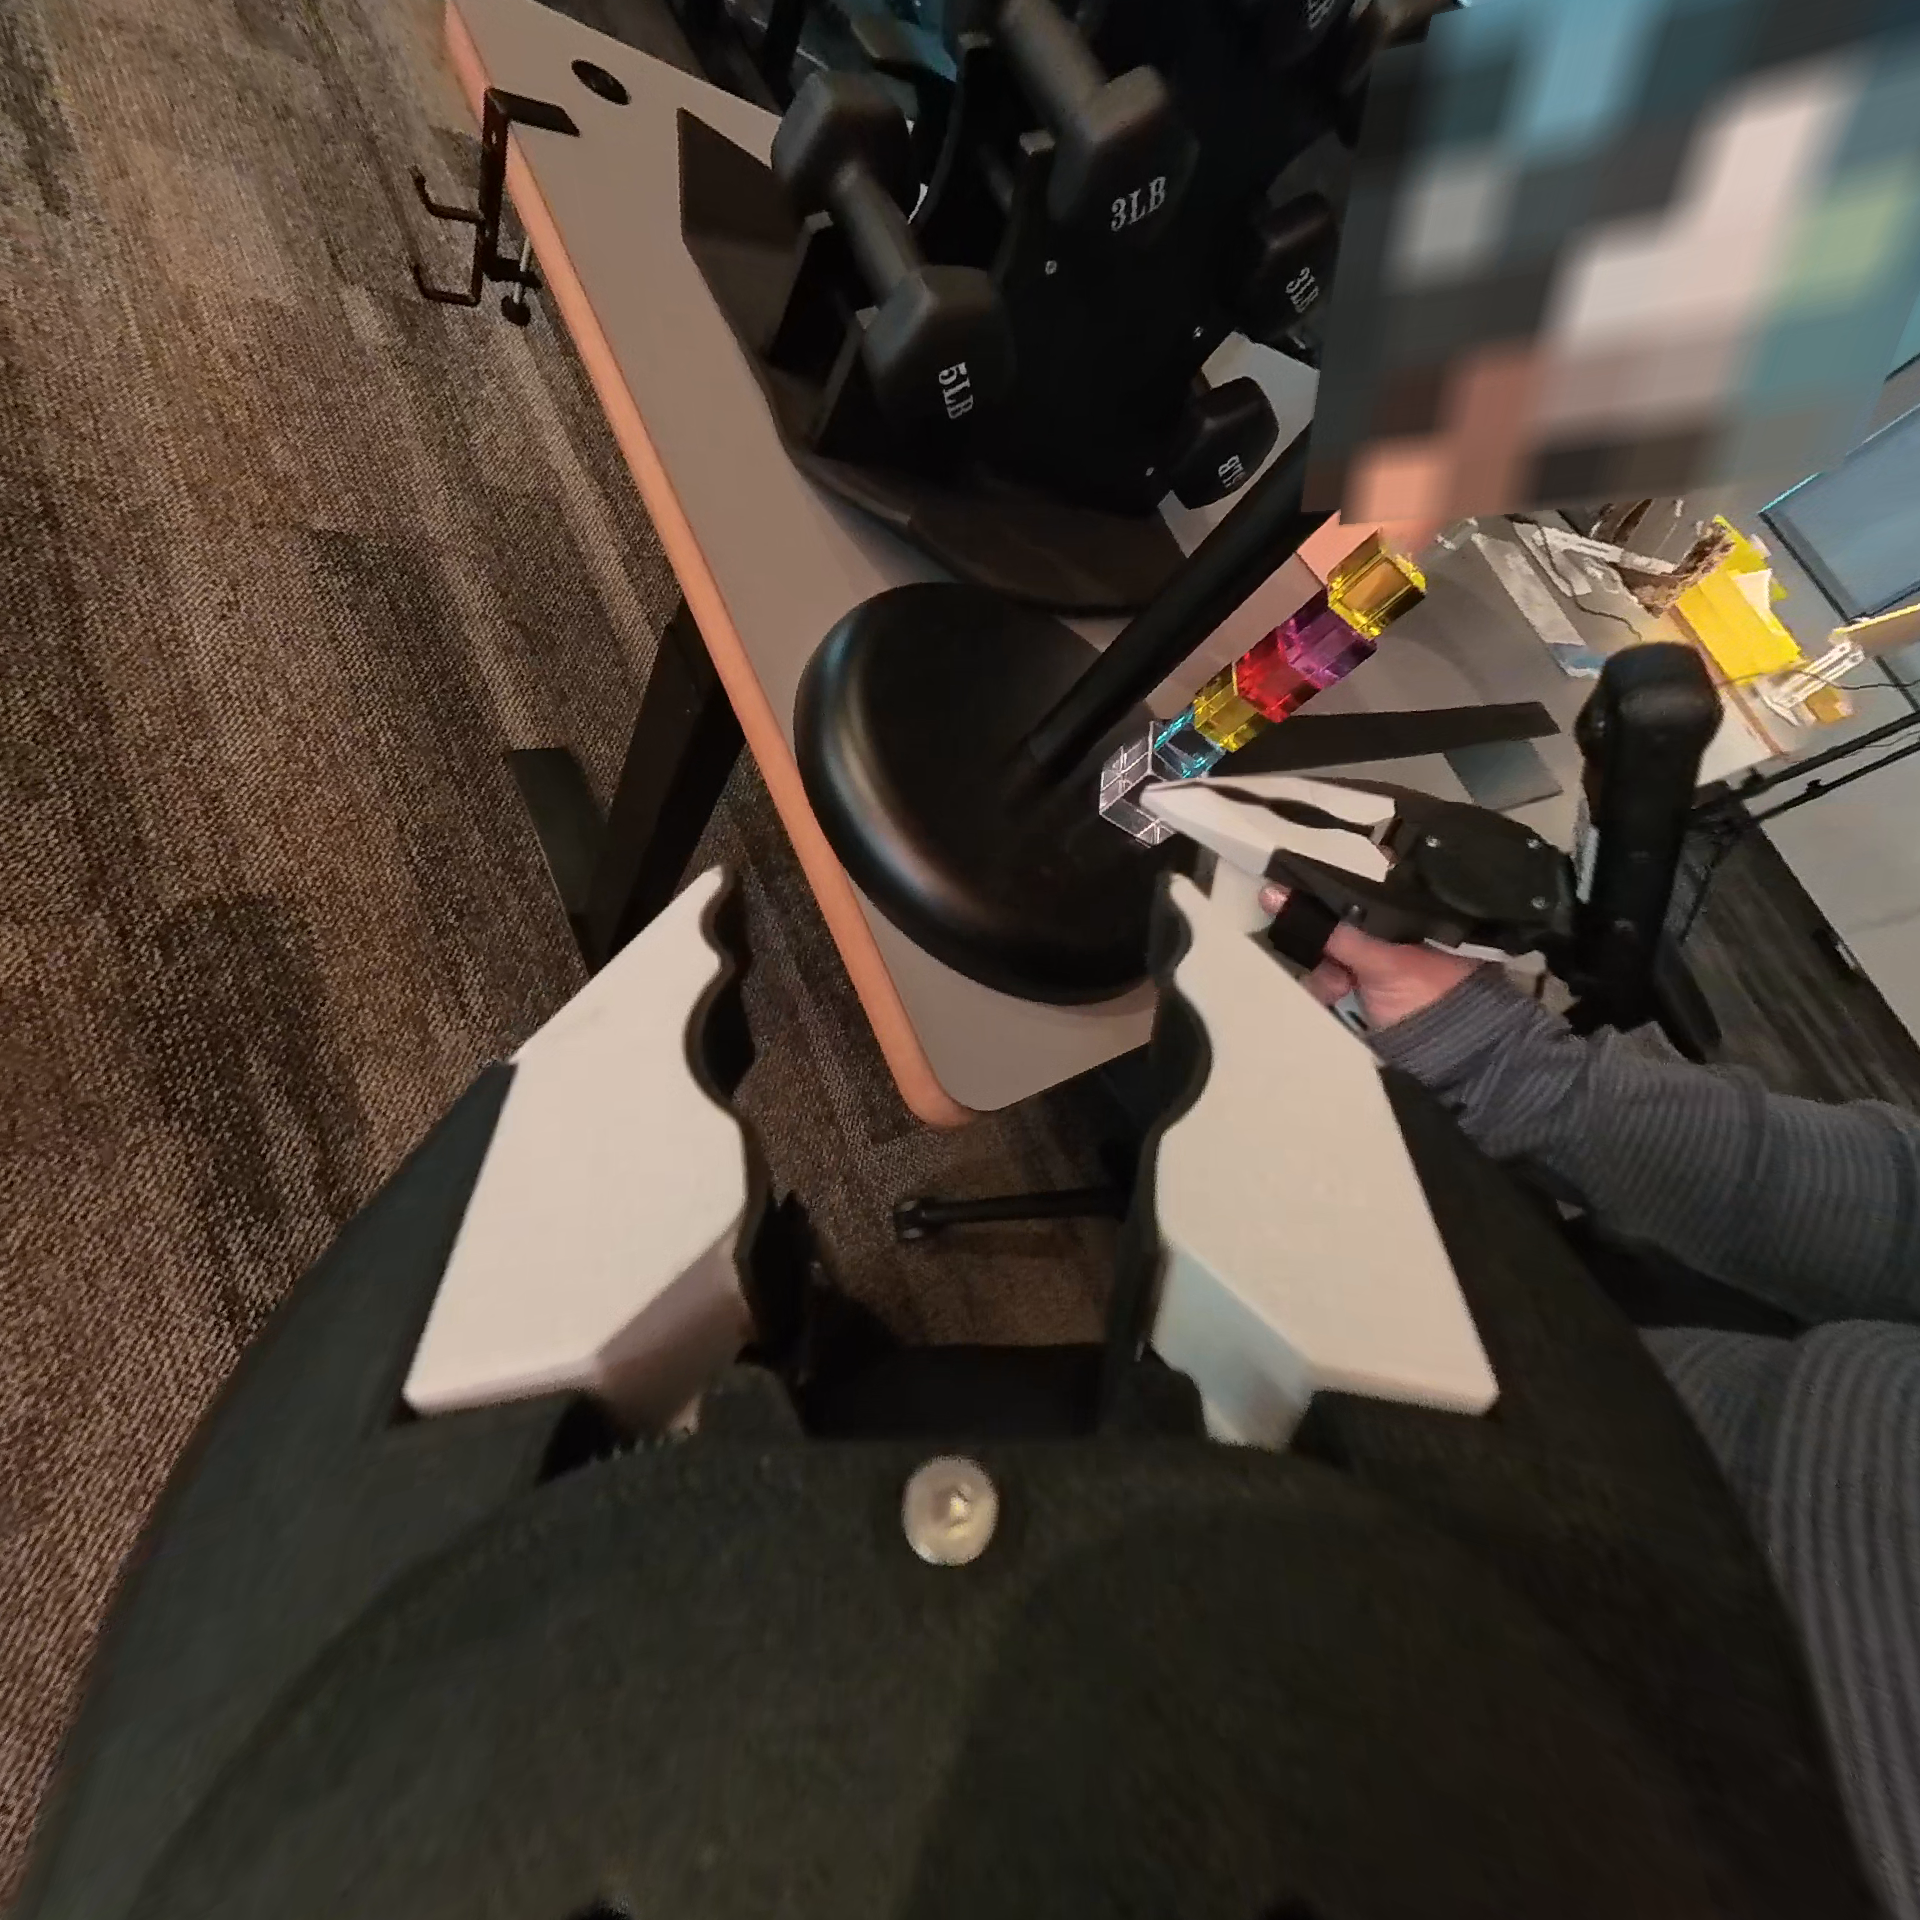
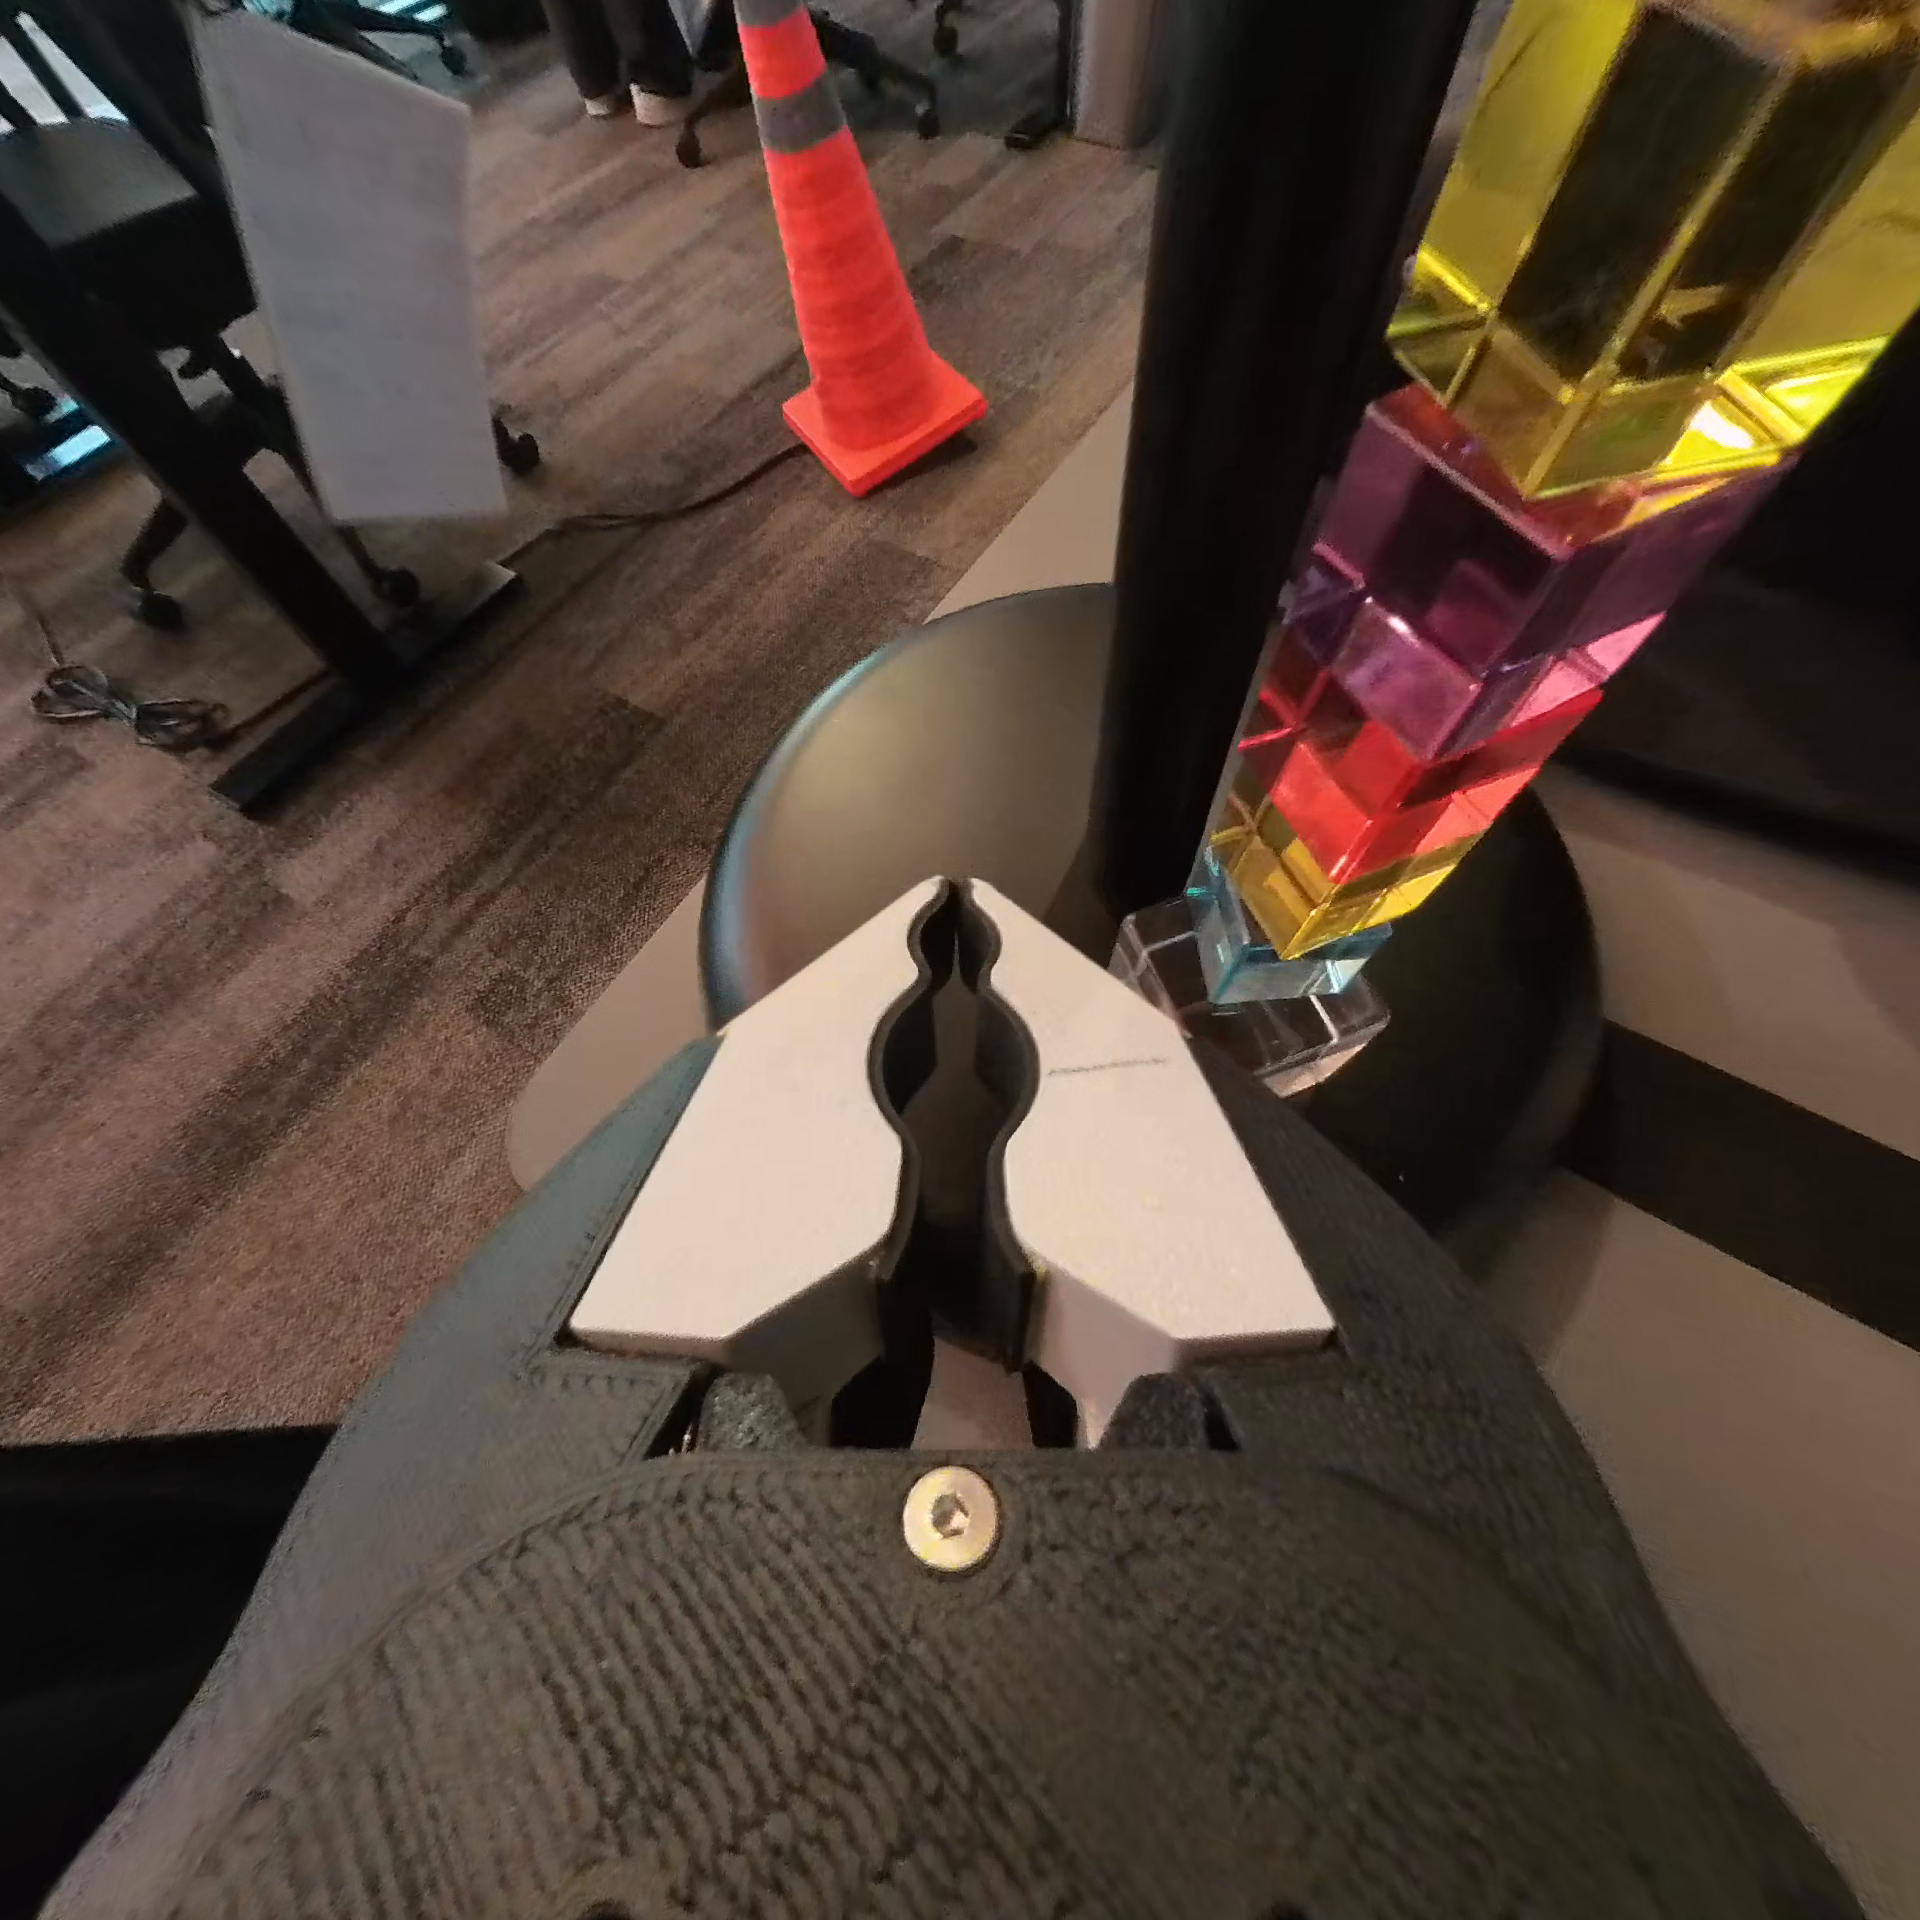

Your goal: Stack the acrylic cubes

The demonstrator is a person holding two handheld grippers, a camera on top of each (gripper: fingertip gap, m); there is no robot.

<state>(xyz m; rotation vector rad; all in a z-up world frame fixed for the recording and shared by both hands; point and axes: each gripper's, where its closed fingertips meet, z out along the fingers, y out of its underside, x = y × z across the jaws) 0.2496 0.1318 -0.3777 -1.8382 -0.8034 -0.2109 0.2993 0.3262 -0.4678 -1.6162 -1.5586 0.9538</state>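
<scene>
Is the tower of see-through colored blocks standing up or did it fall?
Standing up. The block tower remains stacked, clear block at bottom, on the round black base.

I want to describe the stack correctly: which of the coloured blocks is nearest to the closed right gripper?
The clear colourless block at the bottom of the stack, beside the right gripper. The pale blue, yellow, red, purple and top yellow blocks all sit higher.

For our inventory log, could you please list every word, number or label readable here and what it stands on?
I leave writing unquoted; here is what bears it.
White markings: on the ends of the black dumbbells on the table.
Thin dark mark: on the right tool's finger; too small to read.
Papers on the far desk: too blurred.
</scene>
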